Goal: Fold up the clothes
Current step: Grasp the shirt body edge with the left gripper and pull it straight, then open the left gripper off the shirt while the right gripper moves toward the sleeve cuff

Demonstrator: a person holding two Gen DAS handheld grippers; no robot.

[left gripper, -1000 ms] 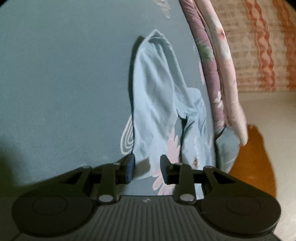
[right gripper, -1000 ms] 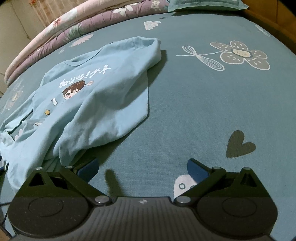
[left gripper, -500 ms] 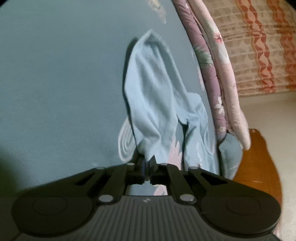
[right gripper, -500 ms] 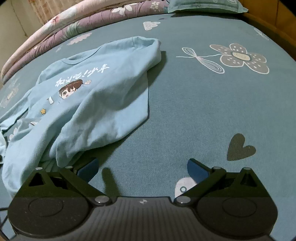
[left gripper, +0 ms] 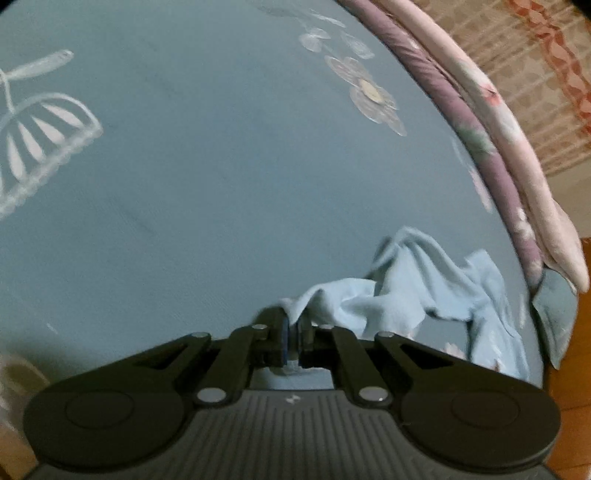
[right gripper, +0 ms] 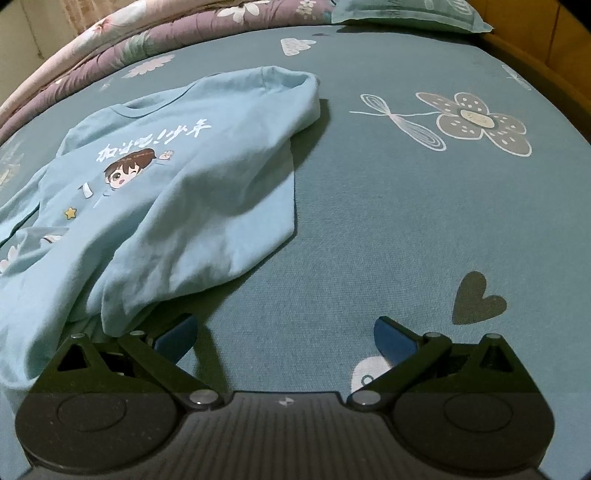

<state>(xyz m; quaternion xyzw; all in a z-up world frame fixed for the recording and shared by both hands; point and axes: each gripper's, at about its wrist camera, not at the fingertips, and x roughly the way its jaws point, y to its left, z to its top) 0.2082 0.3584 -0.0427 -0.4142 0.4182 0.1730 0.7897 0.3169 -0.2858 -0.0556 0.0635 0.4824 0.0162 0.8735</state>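
One garment in play: a light-blue T-shirt (right gripper: 177,192) lying print-up on the bed (right gripper: 388,221), toward the edge where the rolled purple-pink quilt (right gripper: 122,40) runs. Left tool (left gripper: 293,334) is clenched on a bunched edge of the shirt (left gripper: 406,295), fabric pinched between the pads and trailing off toward the quilt-side edge; likely grabbing it there to pull the crumpled side out flat before any fold. Right tool (right gripper: 282,338) is released, jaws spread wide, nothing between them, hovering over bare sheet just beside the shirt's near hem. My read: it waits to take the hem corner. One finger (right gripper: 175,334) sits close under the drooping fabric; I cannot tell if they touch. Count: one shirt, two tools, one quilt, one pillow (right gripper: 406,14) at the far edge.
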